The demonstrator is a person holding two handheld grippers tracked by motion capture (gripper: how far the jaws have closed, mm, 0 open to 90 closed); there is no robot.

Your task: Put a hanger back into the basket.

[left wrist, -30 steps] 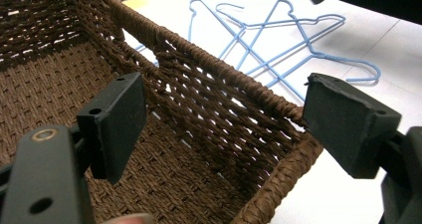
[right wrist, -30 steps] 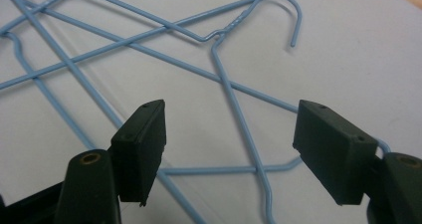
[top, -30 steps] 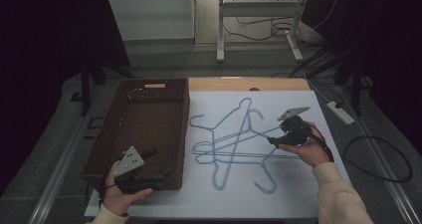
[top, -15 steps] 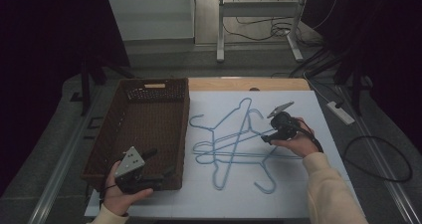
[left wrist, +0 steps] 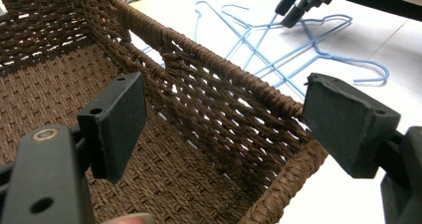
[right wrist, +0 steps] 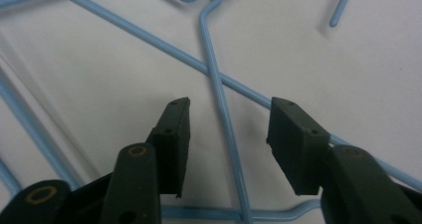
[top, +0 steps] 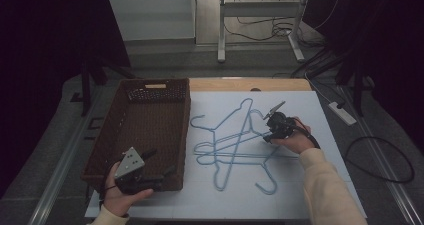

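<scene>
Blue wire hangers (top: 235,145), tangled flat, right of basket (top: 150,130)

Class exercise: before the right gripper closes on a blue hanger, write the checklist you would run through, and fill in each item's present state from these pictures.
1. Hanger wire lies between the right gripper jaws: ok.
2. Pads pressing on that wire: not ok; jaws have been closing, gaps remain.
3. Wire free of other hangers: not ok, they overlap.
4. Basket has room: ok.
5. Left gripper open at the basket's corner: ok.
</scene>
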